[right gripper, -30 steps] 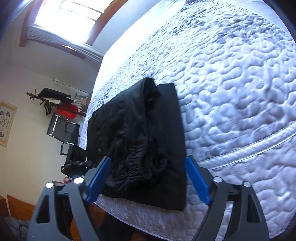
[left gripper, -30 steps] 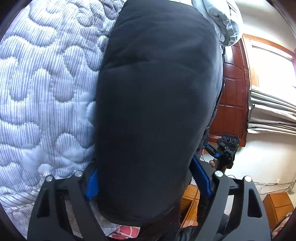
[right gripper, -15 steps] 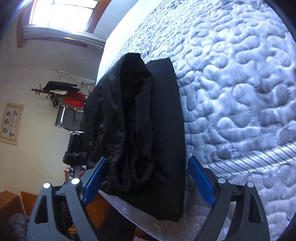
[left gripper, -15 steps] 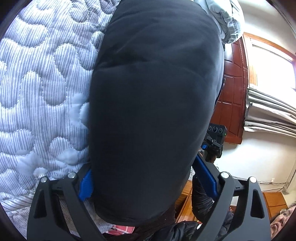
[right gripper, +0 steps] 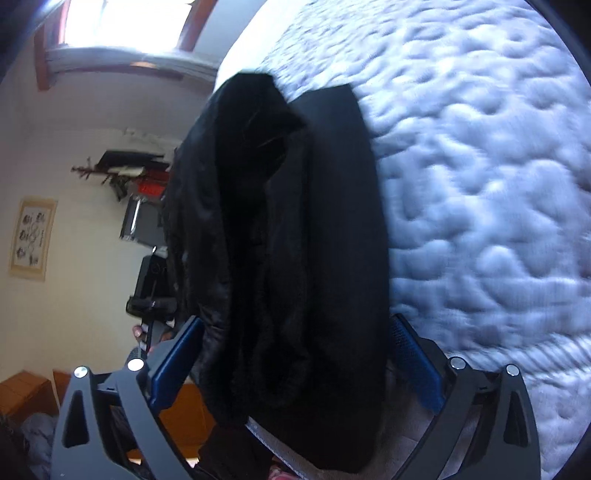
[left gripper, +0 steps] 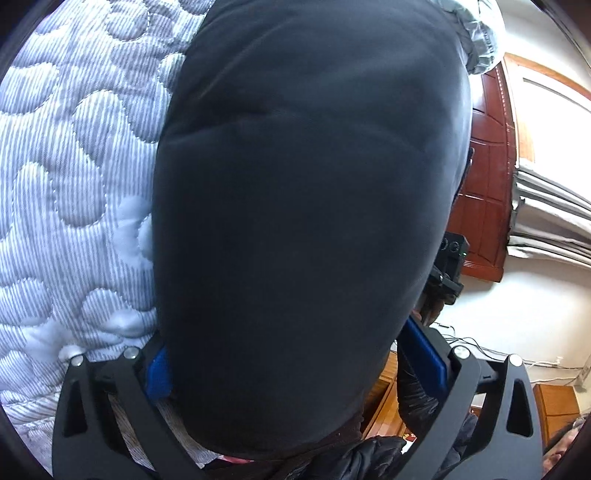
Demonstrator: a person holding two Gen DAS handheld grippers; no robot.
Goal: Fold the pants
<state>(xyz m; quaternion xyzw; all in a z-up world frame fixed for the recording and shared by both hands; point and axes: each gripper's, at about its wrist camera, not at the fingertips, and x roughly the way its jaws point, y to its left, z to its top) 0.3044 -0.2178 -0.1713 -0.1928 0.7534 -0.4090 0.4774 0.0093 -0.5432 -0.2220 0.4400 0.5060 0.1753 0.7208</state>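
Nearest in the left wrist view, the left gripper [left gripper: 295,369] has its two blue-padded fingers [left gripper: 159,372] spread wide apart, one on each side of the near end of the black pants [left gripper: 306,229]. The pads flank the cloth without pinching it; whether they touch it cannot be told. In the right wrist view, the right gripper [right gripper: 295,365] is likewise spread wide, its blue pads either side of the pants' [right gripper: 295,240] near end, gripping nothing.

The pants lie at the edge of a bed, on a pale blue quilted bedspread [left gripper: 74,192], already doubled into a long, narrow bundle. From the right gripper's side, rumpled layers are stacked along one side of a flatter panel. The long axis runs straight away from each camera, from the bed's near edge toward the far end of the cloth.

Judged from this, lengthwise folding is done and a crosswise fold is in hand. The next move calls for both grippers to close on one end of the cloth and carry it over the other.

Beyond the bed stand a reddish wooden door [left gripper: 484,177] and a bright window [right gripper: 122,22].
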